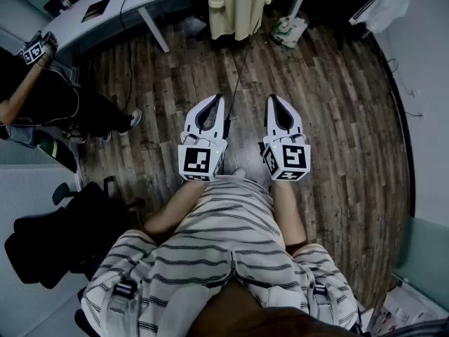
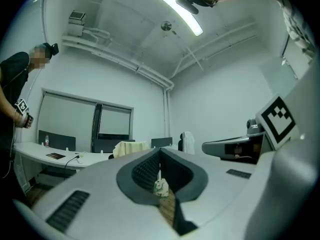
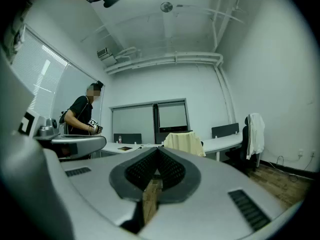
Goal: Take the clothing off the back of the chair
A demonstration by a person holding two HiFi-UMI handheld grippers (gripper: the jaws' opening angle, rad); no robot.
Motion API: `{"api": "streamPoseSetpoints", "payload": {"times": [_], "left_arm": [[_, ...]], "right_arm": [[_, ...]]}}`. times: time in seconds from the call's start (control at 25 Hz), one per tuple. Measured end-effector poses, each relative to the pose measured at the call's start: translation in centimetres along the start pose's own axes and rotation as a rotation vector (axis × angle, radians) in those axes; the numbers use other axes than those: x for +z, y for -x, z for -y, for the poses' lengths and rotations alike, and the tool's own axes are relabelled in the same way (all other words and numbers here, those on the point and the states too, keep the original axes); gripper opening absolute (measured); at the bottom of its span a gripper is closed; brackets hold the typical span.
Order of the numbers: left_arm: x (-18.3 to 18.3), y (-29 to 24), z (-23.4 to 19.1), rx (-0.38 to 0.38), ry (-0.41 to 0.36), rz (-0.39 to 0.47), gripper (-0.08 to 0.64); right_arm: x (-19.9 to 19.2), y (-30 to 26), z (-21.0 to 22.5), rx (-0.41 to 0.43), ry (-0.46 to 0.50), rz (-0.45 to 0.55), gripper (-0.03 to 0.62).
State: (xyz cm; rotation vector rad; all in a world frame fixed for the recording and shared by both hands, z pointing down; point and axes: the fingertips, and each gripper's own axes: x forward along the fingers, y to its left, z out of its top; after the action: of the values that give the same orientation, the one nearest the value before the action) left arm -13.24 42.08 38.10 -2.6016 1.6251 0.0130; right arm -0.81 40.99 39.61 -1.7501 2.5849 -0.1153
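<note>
A pale yellow garment [image 1: 242, 5] hangs over the back of a chair at the desk, far ahead of me; it also shows small in the left gripper view as the yellow garment [image 2: 129, 147] and in the right gripper view as the yellow garment [image 3: 184, 142]. My left gripper [image 1: 219, 101] and right gripper [image 1: 270, 101] are held side by side over the wood floor, level, both shut with nothing between the jaws. A white garment [image 1: 382, 5] hangs on another chair at the far right.
A long white desk [image 1: 105, 9] runs along the far wall with a cable and a dark booklet on it. A person in black [image 1: 42, 97] stands at the left. A white bag [image 1: 289, 30] sits on the floor near the desk leg. A black office chair [image 1: 63, 234] is beside me at the left.
</note>
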Motion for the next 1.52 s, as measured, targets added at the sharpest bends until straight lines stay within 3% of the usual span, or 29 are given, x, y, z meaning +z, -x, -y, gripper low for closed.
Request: {"api": "streamPoseSetpoints", "payload": {"times": [0.8,1.16,1.52], "left_arm": [[-2.3,-1.6,2.2,0.011,-0.012,-0.059,0.023],[-3.8,-5.8,2.3,-0.011,0.008,-0.062,0.023],[-4.5,-13.6,0.7,-0.005,0.042,-0.068,0.023]], "right_arm": [[-1.4,0.5,2.3,0.016,-0.012,-0.02,0.02],[-2.5,-2.2,5.3,0.003,0.004,-0.05,0.02],[-2.1,-8.4,9.8,0.003,0.008,-0.062,0.02]]}}
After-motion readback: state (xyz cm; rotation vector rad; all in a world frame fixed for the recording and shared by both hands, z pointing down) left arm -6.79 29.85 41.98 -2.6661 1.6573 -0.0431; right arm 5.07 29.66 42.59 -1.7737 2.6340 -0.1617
